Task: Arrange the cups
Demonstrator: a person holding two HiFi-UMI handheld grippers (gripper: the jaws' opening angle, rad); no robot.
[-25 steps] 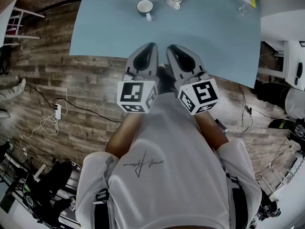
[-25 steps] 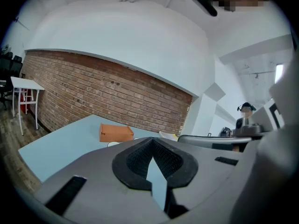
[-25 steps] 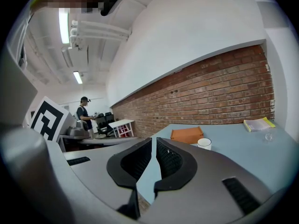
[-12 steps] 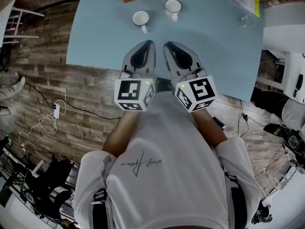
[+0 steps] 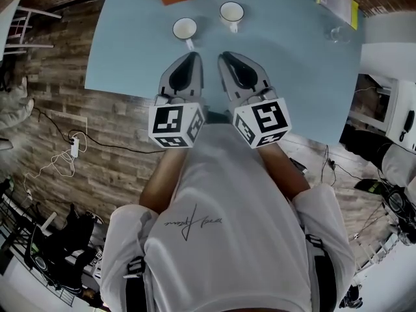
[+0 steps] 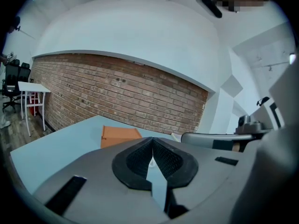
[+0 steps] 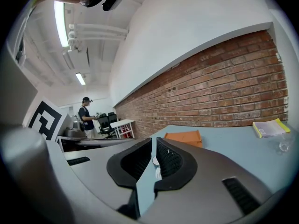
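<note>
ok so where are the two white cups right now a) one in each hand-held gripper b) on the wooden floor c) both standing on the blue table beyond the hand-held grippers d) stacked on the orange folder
C: the nearer cup and the farther cup stand apart on the blue table, past the tips of the left hand-held gripper and the right hand-held gripper, both shut and empty.

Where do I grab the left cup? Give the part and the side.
Probably the handle, from the near side. The left cup stands upright on the table, and its handle sticks out toward the left gripper, so the jaws could close across it with little turning. They are shut now, so open them first.
</note>
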